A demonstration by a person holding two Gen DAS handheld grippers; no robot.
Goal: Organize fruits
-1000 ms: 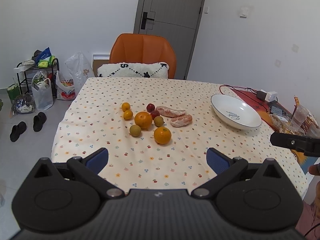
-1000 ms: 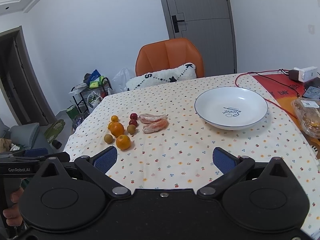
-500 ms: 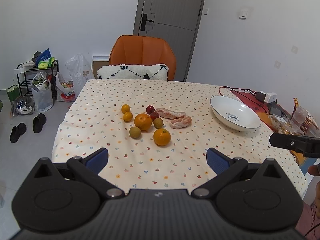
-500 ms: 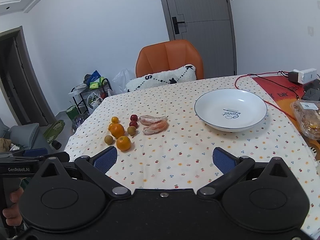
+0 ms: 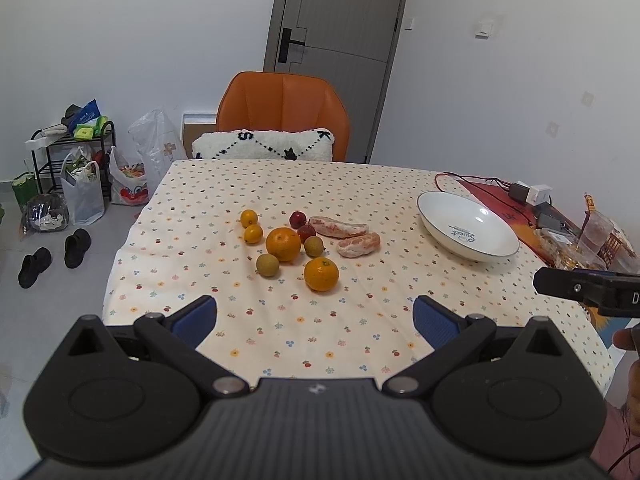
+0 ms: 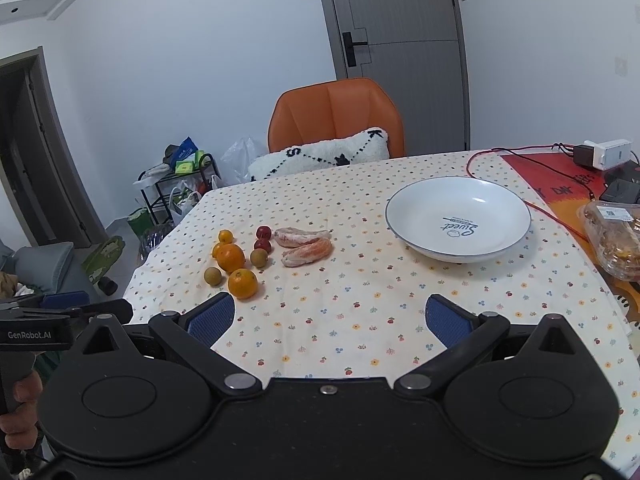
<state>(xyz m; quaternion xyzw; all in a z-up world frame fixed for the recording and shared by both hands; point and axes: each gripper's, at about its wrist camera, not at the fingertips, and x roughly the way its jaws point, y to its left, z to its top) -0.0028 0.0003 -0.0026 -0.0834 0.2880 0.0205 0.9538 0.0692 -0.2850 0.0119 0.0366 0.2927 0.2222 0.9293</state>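
Fruit lies clustered mid-table on a dotted cloth: a large orange [image 5: 283, 244] [image 6: 231, 257], a second orange [image 5: 321, 274] [image 6: 242, 283], small yellow citrus [image 5: 249, 218], two red fruits [image 5: 298, 219], brownish round fruits [image 5: 267, 265], and two peeled pink segments [image 5: 358, 244] [image 6: 307, 252]. A white bowl [image 5: 436, 224] [image 6: 404, 232] stands empty to the right. My left gripper [image 5: 315, 319] is open over the near table edge, well short of the fruit. My right gripper [image 6: 328, 318] is open too, with nothing between its fingers.
An orange chair [image 5: 283, 114] with a white cushion stands at the far side. Cables, a power strip [image 6: 608, 154] and a food container [image 6: 612, 240] crowd the right edge. Bags, a rack and shoes [image 5: 36, 266] are on the floor at left.
Both views have drifted slightly back and up; the fruit and bowl sit a touch lower in frame. Nothing on the table moved, and both grippers stayed open.
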